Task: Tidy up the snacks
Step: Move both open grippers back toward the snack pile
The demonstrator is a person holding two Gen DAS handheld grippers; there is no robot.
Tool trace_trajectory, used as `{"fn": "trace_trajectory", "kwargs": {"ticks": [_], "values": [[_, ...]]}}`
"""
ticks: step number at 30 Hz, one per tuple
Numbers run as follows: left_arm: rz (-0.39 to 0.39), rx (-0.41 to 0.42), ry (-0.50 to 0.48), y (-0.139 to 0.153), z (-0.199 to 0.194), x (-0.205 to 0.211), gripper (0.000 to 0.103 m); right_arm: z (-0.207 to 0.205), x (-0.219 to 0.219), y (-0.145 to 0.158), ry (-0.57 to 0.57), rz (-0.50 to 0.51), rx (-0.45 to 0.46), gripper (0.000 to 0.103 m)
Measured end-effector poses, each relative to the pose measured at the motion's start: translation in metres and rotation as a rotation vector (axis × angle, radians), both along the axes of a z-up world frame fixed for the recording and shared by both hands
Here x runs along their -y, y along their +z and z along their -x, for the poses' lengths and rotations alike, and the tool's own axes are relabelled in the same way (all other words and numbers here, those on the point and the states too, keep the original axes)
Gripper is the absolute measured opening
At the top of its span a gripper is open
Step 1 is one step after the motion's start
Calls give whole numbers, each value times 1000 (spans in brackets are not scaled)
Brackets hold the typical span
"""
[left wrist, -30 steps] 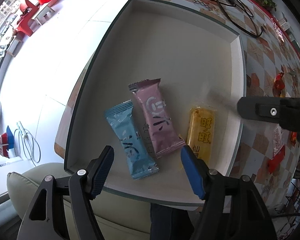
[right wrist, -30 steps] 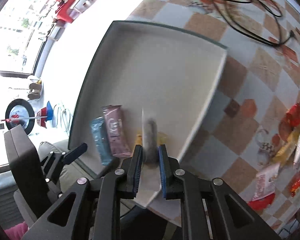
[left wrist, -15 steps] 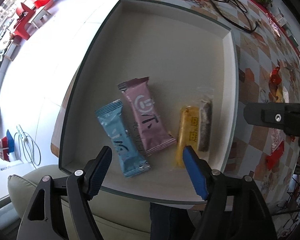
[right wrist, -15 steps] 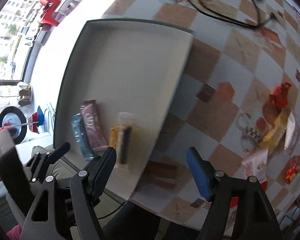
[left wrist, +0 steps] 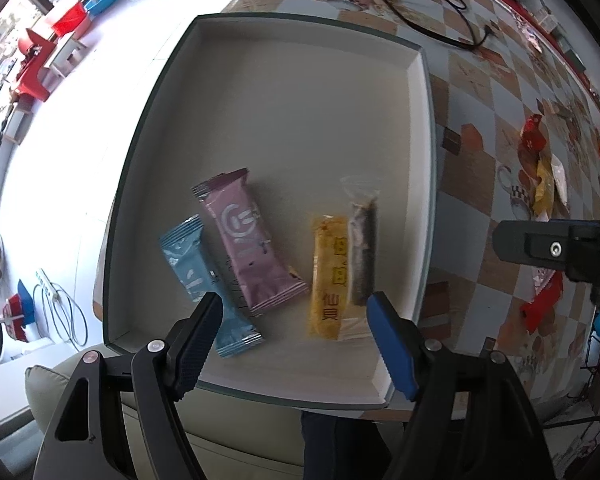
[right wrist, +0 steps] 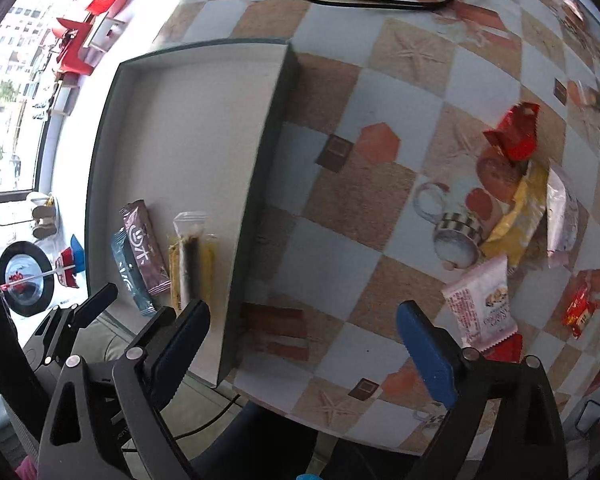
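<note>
While its jaws swing open on nothing, the right gripper (right wrist: 300, 344) hangs over the table's near edge; the left gripper (left wrist: 294, 340) waits wide and empty above four packets (left wrist: 342, 272) by the tray's (left wrist: 428, 168) near wall. Loose snacks (right wrist: 516, 220) overlap farther right, so two may lift together.

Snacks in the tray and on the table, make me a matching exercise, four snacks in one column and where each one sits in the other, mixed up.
Snacks:
1. blue packet
2. pink packet
3. clear dark-bar packet
4. red wrapper

Places:
A. on the checkered tablecloth, outside the tray
B. in the tray, nearest its right wall
C. leftmost in the tray's row
D. between blue and yellow packets

Pairs: 1-C, 2-D, 3-B, 4-A
</note>
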State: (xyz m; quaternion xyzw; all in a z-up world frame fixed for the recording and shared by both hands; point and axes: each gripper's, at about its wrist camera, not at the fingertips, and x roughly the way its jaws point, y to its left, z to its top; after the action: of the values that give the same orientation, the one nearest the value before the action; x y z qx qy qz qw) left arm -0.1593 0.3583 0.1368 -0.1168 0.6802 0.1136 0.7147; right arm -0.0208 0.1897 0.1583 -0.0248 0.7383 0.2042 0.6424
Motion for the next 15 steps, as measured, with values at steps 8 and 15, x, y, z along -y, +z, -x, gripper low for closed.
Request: {"fn": "trace_trajectory", "kwargs": {"ticks": [8, 15], "values": [[-12, 2, -44, 9, -16, 27, 79, -3, 28, -4, -55, -7, -12, 95], [-19, 4, -77, 14, -25, 48, 79, -5, 52, -6, -107, -10, -21, 95]]}}
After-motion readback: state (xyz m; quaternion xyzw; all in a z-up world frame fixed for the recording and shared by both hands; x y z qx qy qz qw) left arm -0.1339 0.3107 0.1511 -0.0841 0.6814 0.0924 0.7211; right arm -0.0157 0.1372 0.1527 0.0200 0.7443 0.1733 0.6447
